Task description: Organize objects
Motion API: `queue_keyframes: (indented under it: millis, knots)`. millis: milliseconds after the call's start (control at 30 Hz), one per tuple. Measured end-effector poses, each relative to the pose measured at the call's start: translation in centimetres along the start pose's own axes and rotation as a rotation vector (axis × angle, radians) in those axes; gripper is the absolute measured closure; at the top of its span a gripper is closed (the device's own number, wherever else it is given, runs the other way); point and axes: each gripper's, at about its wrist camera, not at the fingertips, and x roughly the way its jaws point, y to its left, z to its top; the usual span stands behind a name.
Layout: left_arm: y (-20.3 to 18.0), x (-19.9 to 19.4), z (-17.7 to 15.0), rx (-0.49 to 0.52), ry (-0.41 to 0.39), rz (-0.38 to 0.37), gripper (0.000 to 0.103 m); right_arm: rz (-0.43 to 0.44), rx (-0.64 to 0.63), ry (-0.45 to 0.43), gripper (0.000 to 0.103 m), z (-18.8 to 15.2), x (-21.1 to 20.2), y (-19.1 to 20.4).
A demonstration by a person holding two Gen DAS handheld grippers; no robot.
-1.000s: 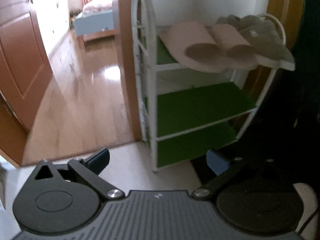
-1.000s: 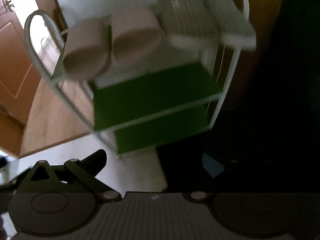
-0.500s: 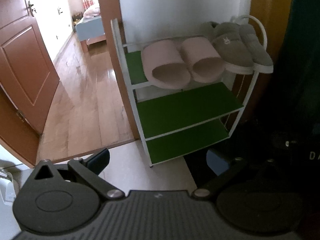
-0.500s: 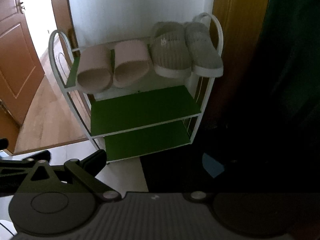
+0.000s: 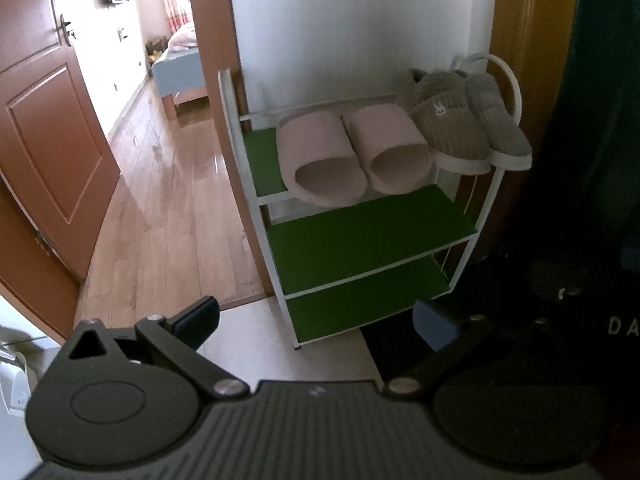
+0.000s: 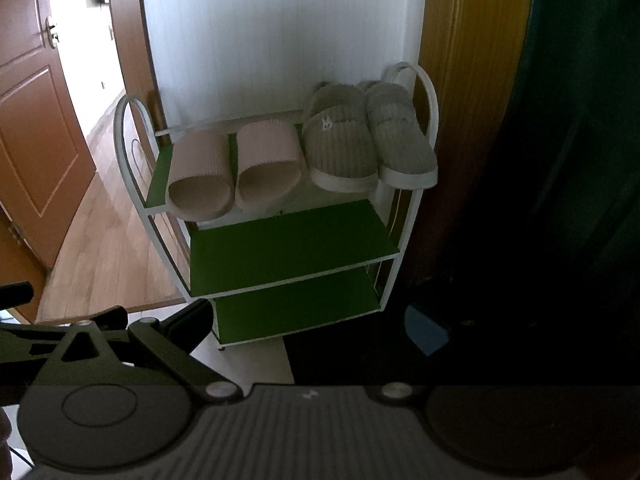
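A white shoe rack (image 5: 256, 200) (image 6: 132, 184) with three green shelves stands against the wall. On its top shelf lie a pair of pink slides (image 5: 352, 152) (image 6: 236, 164) and, to their right, a pair of grey plush slippers (image 5: 468, 128) (image 6: 364, 140). The two lower shelves (image 5: 372, 232) (image 6: 288, 248) are bare. My left gripper (image 5: 316, 320) is open and empty, well back from the rack. My right gripper (image 6: 308, 324) is open and empty, also back from the rack.
A wooden-floored hallway (image 5: 168, 208) runs left of the rack to a bedroom, with a brown door (image 5: 44, 128) open at the left. A dark mat (image 5: 400, 348) lies at the rack's foot. A dark shape (image 6: 560, 200) fills the right side.
Both grippers have pulled back and up from the rack, which now looks smaller and sharper. The slippers have not moved and both grippers stay open.
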Motion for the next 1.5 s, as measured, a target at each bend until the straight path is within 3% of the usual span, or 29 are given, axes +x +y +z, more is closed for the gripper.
queue_keyframes:
  millis: [1500]
  knots:
    - [-0.2,-1.2,0.9,0.008,-0.048,0.035,0.001,-0.007,-0.009,0.003,0.000,0.2,0.0,0.2]
